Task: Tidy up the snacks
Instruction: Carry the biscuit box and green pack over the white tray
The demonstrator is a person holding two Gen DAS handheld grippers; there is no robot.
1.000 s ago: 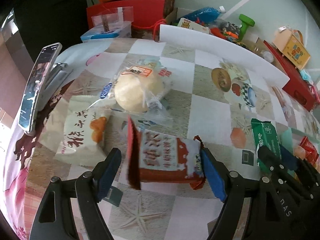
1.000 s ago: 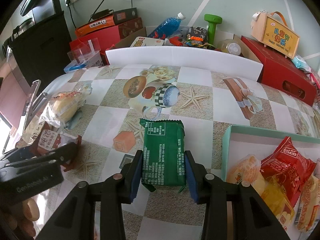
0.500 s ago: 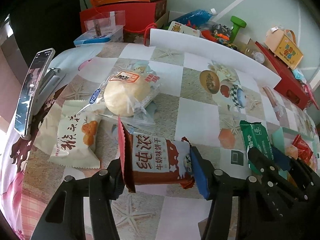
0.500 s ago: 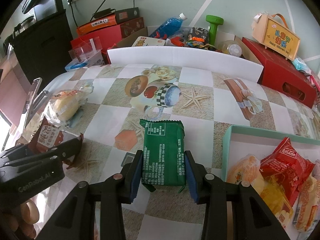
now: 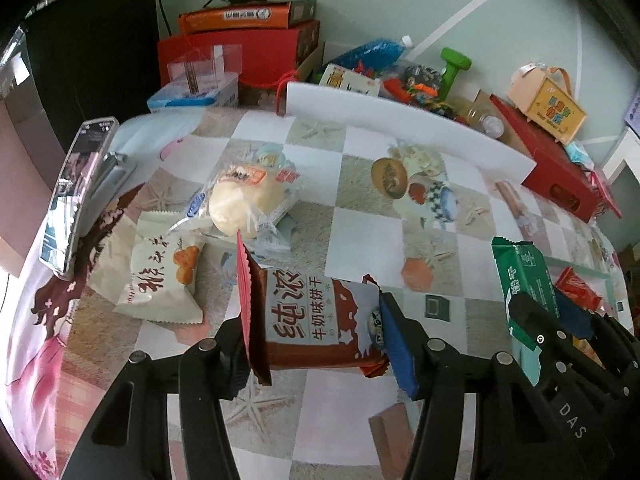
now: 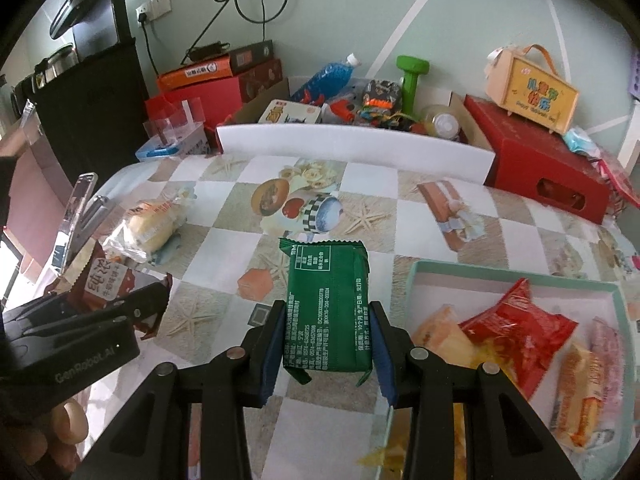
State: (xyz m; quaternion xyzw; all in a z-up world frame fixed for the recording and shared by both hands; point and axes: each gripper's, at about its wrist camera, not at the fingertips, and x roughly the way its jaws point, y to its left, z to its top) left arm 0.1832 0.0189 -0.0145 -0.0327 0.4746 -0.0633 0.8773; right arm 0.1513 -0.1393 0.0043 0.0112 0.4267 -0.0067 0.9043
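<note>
My left gripper (image 5: 316, 332) is shut on a brown and white biscuit packet (image 5: 308, 316) and holds it above the table. The packet also shows in the right wrist view (image 6: 108, 284). My right gripper (image 6: 326, 344) is shut on a green snack packet (image 6: 328, 308), held just left of the teal tray (image 6: 516, 272). The tray holds a red packet (image 6: 516, 324) and several other snacks. A wrapped round bun (image 5: 244, 204) and a white snack bag (image 5: 160, 276) lie on the table behind the left gripper.
A phone on a stand (image 5: 72, 196) stands at the table's left edge. A white foam board (image 6: 352, 148) lines the back edge, with red boxes (image 6: 540, 172), bottles and toys behind it. The checked tablecloth (image 6: 232, 248) lies between the grippers.
My left gripper has closed on the biscuit packet and lifted it toward the right. My right gripper keeps the green packet and has risen a little.
</note>
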